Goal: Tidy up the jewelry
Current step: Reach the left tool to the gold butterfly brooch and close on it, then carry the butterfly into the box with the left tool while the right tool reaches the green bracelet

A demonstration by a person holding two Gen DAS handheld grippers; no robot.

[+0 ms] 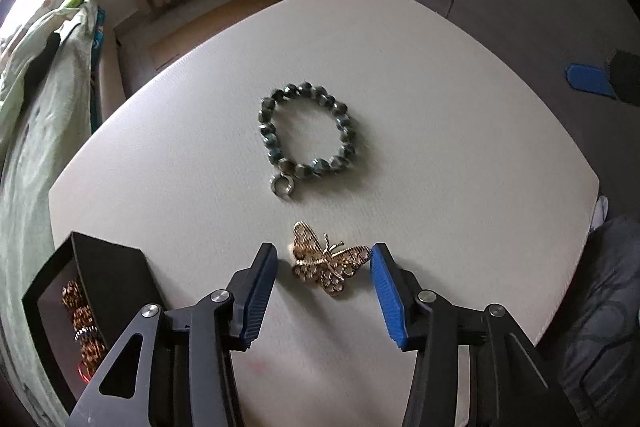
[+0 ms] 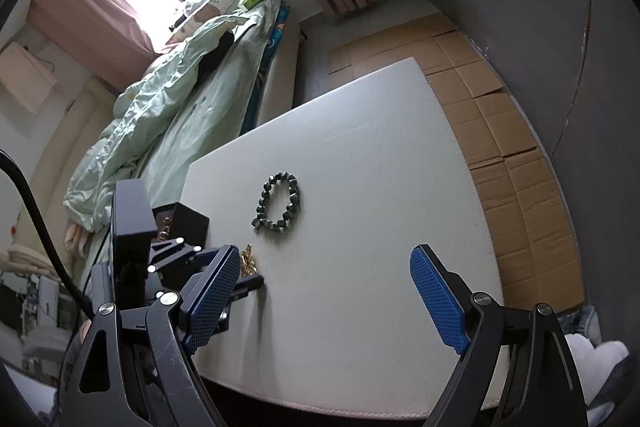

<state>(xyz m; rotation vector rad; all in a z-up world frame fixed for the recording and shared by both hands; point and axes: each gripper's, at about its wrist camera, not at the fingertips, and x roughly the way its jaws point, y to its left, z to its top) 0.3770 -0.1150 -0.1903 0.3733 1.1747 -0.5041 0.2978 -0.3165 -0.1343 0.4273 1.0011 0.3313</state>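
While low over table, left tool [image 1: 324, 259] astride brooch [image 1: 329, 259].

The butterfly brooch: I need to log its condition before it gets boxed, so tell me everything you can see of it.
The butterfly brooch looks like gold-toned metal, with openwork filigree wings, small pale stones on the lower wings, and two thin antennae. It lies flat on the white table, tilted diagonally, near the front edge. The open left gripper straddles it, one blue pad at each wingtip; whether either pad touches cannot be told. The beaded bracelet lies apart, beyond it. In the right wrist view only a gold sliver shows.
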